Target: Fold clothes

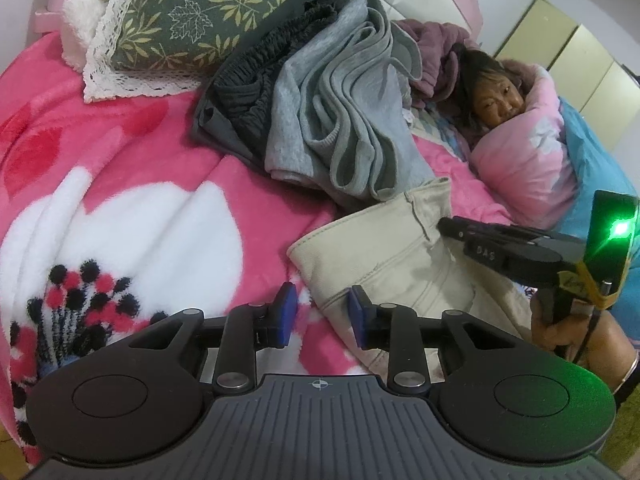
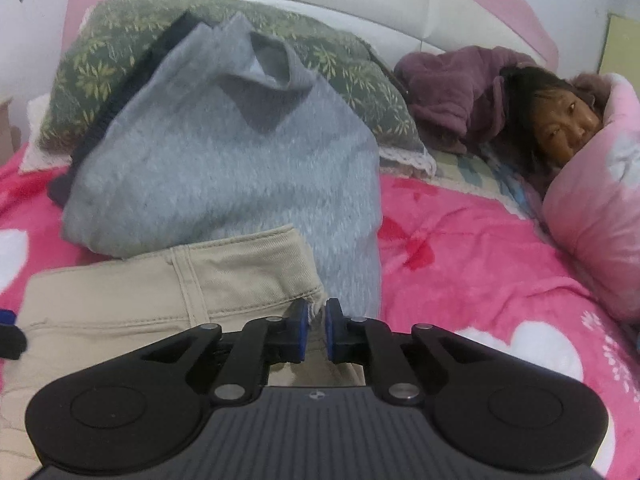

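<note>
Now we work beige trousers, lying on pink blanket at near edge of bed. Our right gripper pinched narrow on their frayed corner. Our left gripper partly open at opposite edge, nothing clamped. Grey garment and dark one heaped behind, loosely bundled. We judge folding barely begun; most remains.

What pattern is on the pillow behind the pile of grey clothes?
The pillow is dark green with pale yellow-green leaf prints and a white lace edge, clearest in the left wrist view.
</note>
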Available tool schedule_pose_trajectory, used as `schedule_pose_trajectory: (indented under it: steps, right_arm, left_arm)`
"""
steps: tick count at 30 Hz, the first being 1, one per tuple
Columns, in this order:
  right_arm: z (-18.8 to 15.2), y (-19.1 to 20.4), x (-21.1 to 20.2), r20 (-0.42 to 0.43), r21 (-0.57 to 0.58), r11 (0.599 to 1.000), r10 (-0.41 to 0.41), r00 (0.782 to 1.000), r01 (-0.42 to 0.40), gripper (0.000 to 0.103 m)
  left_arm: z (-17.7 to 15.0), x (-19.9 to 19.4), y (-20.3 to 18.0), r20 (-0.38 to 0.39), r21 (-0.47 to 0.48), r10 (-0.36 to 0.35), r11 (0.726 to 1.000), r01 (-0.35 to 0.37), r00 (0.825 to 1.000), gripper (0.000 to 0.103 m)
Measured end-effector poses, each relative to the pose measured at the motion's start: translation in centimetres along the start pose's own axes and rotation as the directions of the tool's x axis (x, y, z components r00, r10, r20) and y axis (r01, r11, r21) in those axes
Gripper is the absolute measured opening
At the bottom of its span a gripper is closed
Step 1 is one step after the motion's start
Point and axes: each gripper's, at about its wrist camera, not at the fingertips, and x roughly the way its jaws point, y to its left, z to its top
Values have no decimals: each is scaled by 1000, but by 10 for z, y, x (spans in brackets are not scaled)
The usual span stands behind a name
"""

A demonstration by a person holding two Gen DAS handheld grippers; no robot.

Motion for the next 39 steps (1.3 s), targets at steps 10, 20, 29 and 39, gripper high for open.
schedule_pose_trajectory:
  steps: [10, 20, 29, 39]
  right_arm:
    - [21, -47, -84, 88, 322, 946, -76, 993, 43, 36]
    - [-31, -87, -319, 255, 589, 798, -336, 907, 129, 36]
    - [-124, -42, -491, 178, 686, 668, -538, 824, 288, 36]
    - [-199, -4, -536, 72, 703, 595, -606, 792, 390, 36]
  left_arm:
    - [4, -7, -1, 29, 1, -5, 1000, 5, 1000, 36]
    - [5, -40, -8, 143, 48, -36, 998, 30, 989, 41]
    - [-7, -45, -32, 90, 88, -148, 986, 141, 985, 41]
    - [-31, -34, -80, 19, 260, -187, 949, 176, 982, 41]
